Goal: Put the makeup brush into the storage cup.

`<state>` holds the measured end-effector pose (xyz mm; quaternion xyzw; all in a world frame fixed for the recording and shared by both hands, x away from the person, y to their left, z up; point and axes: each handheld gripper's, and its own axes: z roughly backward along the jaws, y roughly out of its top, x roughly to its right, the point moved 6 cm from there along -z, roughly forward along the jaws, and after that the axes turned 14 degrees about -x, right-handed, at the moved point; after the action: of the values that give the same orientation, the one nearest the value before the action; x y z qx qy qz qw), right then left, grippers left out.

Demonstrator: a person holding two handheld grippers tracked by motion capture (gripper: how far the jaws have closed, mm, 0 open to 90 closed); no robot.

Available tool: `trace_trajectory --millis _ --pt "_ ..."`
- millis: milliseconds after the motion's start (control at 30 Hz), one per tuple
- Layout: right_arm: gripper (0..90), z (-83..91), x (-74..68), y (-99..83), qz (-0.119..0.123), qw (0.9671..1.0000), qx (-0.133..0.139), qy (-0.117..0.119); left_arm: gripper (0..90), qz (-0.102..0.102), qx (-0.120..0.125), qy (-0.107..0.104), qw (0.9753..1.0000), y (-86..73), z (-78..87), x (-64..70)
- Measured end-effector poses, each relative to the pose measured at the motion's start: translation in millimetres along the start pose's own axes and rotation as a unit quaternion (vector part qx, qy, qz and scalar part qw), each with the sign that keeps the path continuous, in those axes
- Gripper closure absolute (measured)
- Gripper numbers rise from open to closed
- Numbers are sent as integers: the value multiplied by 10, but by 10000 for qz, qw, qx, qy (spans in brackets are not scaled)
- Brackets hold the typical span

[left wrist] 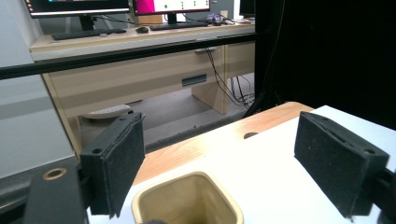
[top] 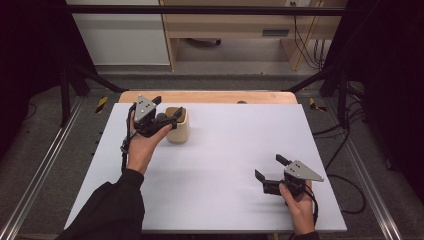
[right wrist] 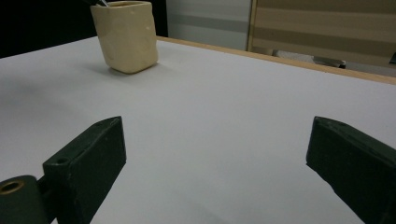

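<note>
White board covers a wooden table (top: 210,96), with desks and cables on the floor beyond. One cream cup (top: 178,125) stands upright at the far left of the board. The left gripper (top: 161,114) hovers just above the cup's open mouth, jaws spread wide to either side of the rim, probably lining up to grasp it or having just let it go. The right gripper (top: 269,168) rests low at the near right, well apart, jaws wide and empty, seemingly waiting. Two grippers, one cup.
</note>
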<state>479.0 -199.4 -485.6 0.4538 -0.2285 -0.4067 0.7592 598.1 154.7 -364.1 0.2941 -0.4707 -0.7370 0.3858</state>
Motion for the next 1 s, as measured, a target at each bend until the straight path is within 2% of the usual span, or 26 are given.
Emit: trace_trajectory --millis 367,600,800,933,1000 --pt "49 1 1 1 4 10000 3 -6 89 -98 -41 -221 9997 -27 -30 97" --pt "48 0 2 0 12 10000 -2 -11 46 -222 44 -412 9989 -11 -25 207" --pt "48 -2 3 0 40 10000 6 -13 27 -347 25 -576 9977 -12 -42 317" --pt "48 -2 3 0 42 10000 6 -14 25 -348 14 -694 9970 -35 -54 375" --pt "48 -2 3 0 44 10000 7 -14 25 -445 -5 -800 9958 -79 -67 445"
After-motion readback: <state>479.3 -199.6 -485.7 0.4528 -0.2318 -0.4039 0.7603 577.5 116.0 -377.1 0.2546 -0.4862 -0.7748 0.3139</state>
